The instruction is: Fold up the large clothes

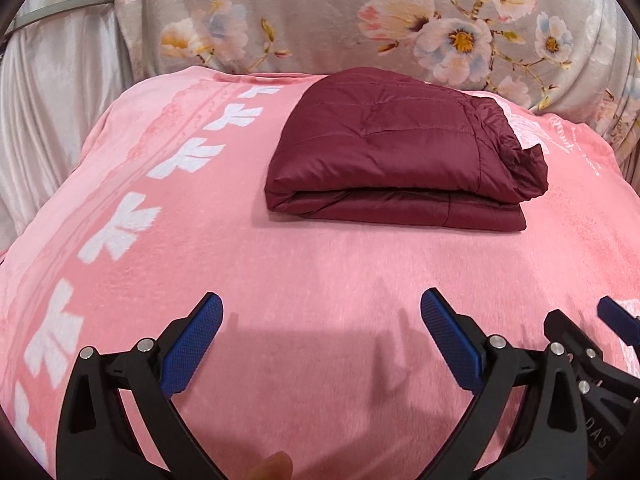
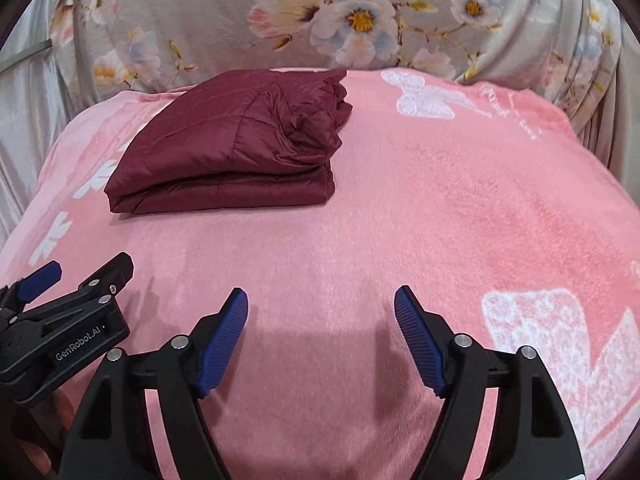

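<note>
A dark red quilted jacket [image 1: 396, 148] lies folded in a thick rectangle on the pink blanket [image 1: 320, 264], towards its far side. It also shows in the right wrist view [image 2: 236, 148], far left, with bunched layers on its right end. My left gripper [image 1: 322, 304] is open and empty, low over the blanket's near part, well short of the jacket. My right gripper [image 2: 321, 300] is open and empty too, beside the left one. The right gripper's fingers [image 1: 618, 320] show at the left view's right edge; the left gripper's body [image 2: 68, 320] shows at the right view's left edge.
The pink blanket [image 2: 440, 208] has white flower marks along its left side and at the right. Behind it rises a grey floral-print cover [image 1: 320, 12]. Pale satin fabric [image 1: 60, 100] hangs at the far left. A fingertip [image 1: 272, 466] shows at the bottom.
</note>
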The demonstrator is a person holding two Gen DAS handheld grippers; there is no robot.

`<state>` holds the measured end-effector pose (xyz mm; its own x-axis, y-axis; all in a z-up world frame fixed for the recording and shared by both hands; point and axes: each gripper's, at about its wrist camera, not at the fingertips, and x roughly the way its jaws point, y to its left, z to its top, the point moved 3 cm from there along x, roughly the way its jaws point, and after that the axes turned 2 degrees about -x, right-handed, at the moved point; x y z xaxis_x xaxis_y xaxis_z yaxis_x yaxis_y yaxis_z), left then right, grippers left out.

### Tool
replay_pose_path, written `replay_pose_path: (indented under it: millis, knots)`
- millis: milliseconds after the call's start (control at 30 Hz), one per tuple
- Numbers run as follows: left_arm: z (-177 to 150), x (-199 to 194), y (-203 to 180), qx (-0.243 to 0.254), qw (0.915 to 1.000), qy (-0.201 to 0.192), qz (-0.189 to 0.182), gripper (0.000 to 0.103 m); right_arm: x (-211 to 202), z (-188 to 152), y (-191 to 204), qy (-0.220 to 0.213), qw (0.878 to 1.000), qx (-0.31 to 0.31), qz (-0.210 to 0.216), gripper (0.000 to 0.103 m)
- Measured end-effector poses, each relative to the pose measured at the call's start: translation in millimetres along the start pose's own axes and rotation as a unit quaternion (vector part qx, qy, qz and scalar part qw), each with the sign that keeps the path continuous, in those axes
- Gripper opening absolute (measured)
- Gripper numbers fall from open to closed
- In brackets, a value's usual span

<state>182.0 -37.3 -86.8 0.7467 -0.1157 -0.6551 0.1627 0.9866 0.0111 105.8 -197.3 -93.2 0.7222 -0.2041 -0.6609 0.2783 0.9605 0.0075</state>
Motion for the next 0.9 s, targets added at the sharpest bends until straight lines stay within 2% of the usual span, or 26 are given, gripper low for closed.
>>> replay_pose_path:
  millis: [133,300,900]
  knots:
    - [-5,-7,1,-0.002,1.0000,-0.005,0.003,0.098,-11,0,6,-0.024,0.999,-0.019,-0.007,0.081]
    - [-7,-14,-2,0.007,0.9997,-0.019,0.015,0.098,-16,1,1,-0.039,0.999,-0.012,-0.006,0.082]
    - [-8,-16,-1,-0.001,0.9994,-0.024,0.027,0.098,-9,0,6,-0.026,1.000,-0.016,-0.007,0.083]
